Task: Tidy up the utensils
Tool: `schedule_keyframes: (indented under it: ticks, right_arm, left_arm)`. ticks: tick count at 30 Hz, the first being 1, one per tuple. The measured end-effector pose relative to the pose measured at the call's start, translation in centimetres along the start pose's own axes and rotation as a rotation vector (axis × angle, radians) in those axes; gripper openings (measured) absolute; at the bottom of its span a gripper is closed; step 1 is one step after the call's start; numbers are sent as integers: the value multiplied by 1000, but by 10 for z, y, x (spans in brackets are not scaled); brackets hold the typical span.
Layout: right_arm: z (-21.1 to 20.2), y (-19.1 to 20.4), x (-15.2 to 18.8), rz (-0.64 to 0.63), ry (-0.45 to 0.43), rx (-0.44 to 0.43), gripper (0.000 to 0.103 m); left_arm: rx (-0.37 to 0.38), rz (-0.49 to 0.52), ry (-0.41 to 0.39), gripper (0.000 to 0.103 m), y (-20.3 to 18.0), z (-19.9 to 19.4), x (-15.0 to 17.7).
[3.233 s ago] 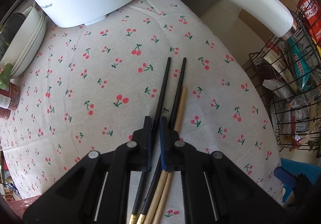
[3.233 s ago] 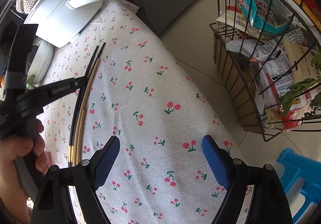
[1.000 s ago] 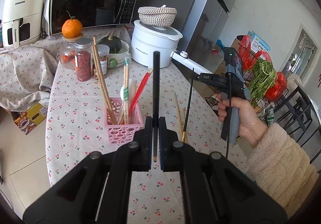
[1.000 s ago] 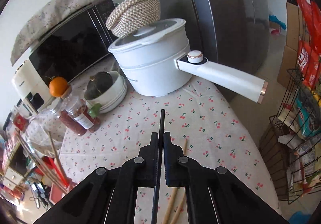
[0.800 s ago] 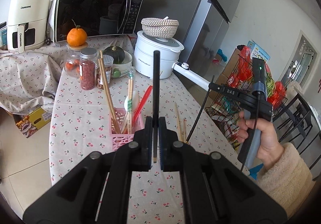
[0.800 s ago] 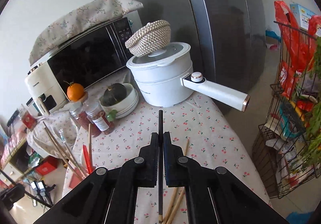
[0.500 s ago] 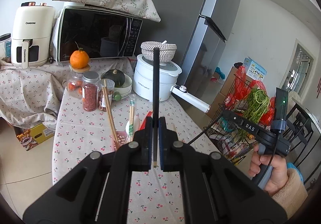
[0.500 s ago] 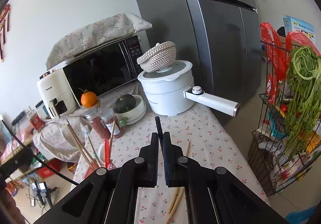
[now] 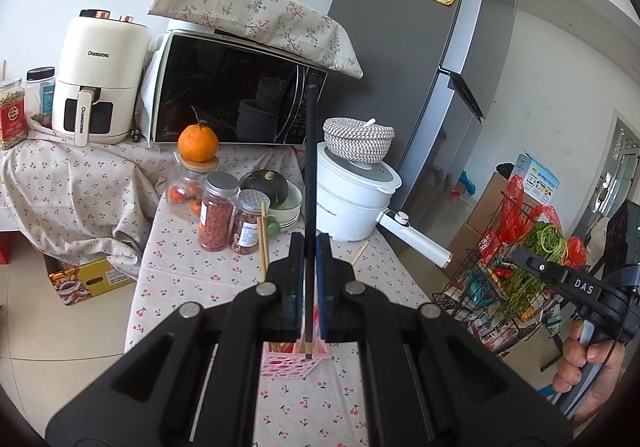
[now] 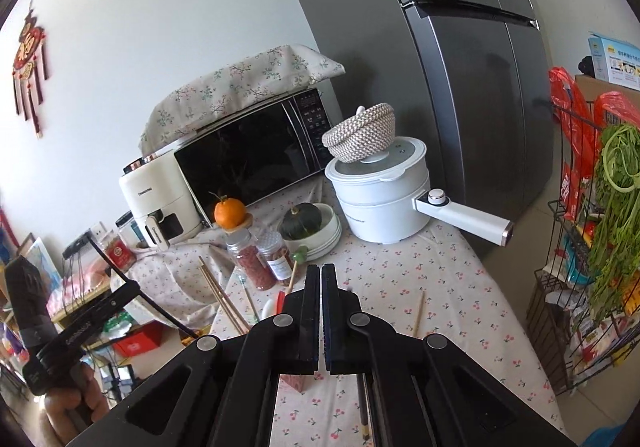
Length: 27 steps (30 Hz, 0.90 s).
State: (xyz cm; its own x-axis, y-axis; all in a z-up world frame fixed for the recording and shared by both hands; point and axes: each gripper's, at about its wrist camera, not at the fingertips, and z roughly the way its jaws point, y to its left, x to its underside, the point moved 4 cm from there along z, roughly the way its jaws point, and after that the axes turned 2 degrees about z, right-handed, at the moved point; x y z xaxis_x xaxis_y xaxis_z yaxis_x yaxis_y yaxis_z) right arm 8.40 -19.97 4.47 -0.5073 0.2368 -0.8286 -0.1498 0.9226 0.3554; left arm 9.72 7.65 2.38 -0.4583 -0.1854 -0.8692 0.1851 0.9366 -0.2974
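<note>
I'm clamping a black chopstick [image 9: 310,183] in my left gripper [image 9: 310,247], long axis upright, tip pointing toward twelve o'clock, lower end over the pink basket [image 9: 294,359]. My right gripper [image 10: 321,279] is pinched together, empty.

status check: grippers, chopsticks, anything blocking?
Left gripper shut on black chopstick, upright above pink holder. Right gripper shut, nothing visible between the pads. One wooden chopstick loose on table. Nothing blocking.
</note>
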Motion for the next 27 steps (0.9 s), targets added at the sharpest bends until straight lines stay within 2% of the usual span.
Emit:
schedule_keyframes:
  ticks: [3, 7, 8, 9, 11, 14, 20, 27]
  right_arm:
    - [3, 6, -1, -21, 6, 15, 1]
    - [30, -9, 6, 30, 83, 53, 5]
    - [40, -16, 8, 52, 116, 67, 13]
    - [53, -23, 10, 68, 153, 80, 31]
    - [81, -36, 16, 98, 218, 100, 45]
    - [129, -51, 32, 107, 324, 139, 45]
    - [227, -69, 90, 129, 562, 200, 37]
    - [289, -77, 116, 63, 630, 323, 37]
  left_arm:
    - [-24, -16, 11, 6, 6, 7, 3]
    - [8, -56, 7, 6, 7, 1, -1]
    - [17, -57, 2, 6, 6, -3, -2]
    - [23, -55, -4, 6, 5, -5, -3]
    - [34, -52, -19, 6, 3, -10, -5]
    - [54, -62, -23, 6, 3, -13, -7]
    - [74, -70, -16, 6, 4, -12, -8]
    - [67, -63, 24, 6, 8, -4, -2]
